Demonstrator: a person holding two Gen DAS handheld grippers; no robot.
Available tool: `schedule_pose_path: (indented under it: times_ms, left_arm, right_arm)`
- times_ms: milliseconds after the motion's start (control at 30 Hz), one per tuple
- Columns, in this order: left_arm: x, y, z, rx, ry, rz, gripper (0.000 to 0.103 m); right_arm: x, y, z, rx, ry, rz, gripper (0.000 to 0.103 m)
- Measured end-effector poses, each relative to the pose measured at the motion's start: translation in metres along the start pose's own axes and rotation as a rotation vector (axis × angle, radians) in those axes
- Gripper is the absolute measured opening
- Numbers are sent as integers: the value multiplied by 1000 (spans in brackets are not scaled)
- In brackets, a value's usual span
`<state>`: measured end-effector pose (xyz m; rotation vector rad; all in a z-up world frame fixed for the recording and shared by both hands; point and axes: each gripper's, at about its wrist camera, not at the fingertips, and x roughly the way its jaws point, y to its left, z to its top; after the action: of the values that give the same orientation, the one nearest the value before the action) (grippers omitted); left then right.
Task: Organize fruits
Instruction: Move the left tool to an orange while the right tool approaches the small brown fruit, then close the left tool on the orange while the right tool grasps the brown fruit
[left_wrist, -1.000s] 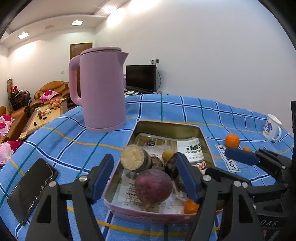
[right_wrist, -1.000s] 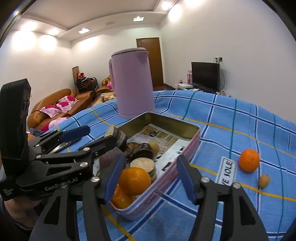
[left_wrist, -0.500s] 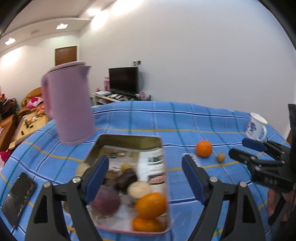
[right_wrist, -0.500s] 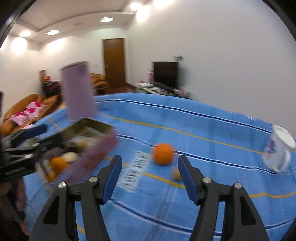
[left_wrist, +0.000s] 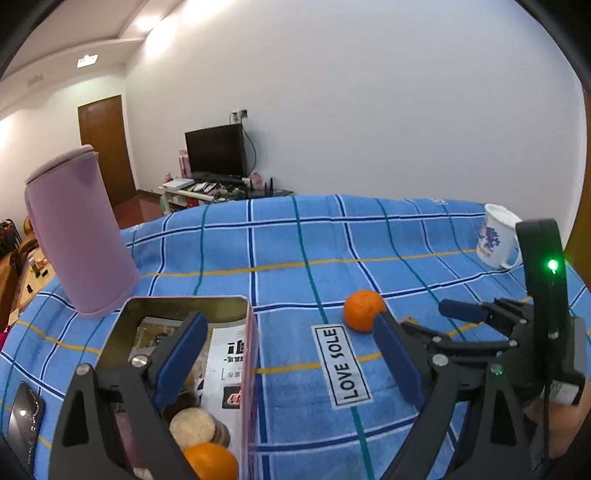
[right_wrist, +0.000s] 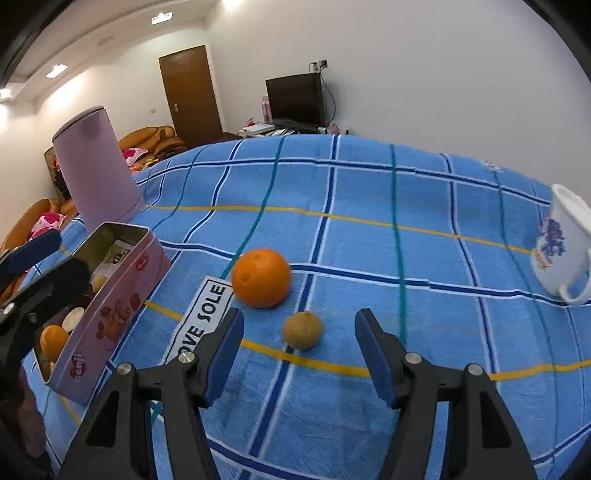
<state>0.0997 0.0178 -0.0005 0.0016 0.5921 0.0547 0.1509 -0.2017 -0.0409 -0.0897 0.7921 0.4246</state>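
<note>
A loose orange (left_wrist: 364, 310) (right_wrist: 261, 277) lies on the blue checked cloth, with a small brown fruit (right_wrist: 303, 330) just in front of it. My right gripper (right_wrist: 298, 326) hovers with that small fruit between its fingertips; the pads stand clear of it. The pink tin (left_wrist: 248, 332) (right_wrist: 110, 295) holds an orange (left_wrist: 210, 461) (right_wrist: 53, 341) and several other fruits. My left gripper (left_wrist: 291, 350) hangs over the tin's right wall, its jaws opening with nothing gripped between them.
A pink kettle (left_wrist: 79, 236) (right_wrist: 96, 173) stands behind the tin. A white flowered mug (left_wrist: 496, 236) (right_wrist: 561, 251) sits at the far right. A phone (left_wrist: 24, 417) lies at the left edge. A "LOVE SOLE" label (left_wrist: 341, 365) marks the cloth beside the tin.
Both grippers have swung right, away from the tin toward the loose orange. The left jaws have spread wider. The right gripper now straddles the small brown fruit.
</note>
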Motion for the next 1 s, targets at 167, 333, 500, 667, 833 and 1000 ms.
schedule_pose_path:
  times_ms: [167, 333, 500, 667, 833, 1000]
  left_arm:
    - [20, -1, 5, -14, 36, 3, 93]
    - [32, -8, 8, -16, 52, -6, 93]
    - [40, -22, 8, -1, 68, -34, 93]
    - [53, -43, 3, 43, 96, -53, 90]
    - [71, -55, 2, 39, 142, -80, 85]
    - [94, -64, 3, 38, 196, -116, 75]
  right_arm:
    - [18, 1, -3, -9, 50, -23, 48]
    - [23, -9, -3, 27, 67, 8, 28]
    - [16, -22, -4, 76, 36, 17, 28]
    - [5, -37, -3, 84, -7, -84, 28]
    - [1, -56, -2, 127, -26, -124, 28]
    - [-2, -59, -4, 141, -35, -123, 28]
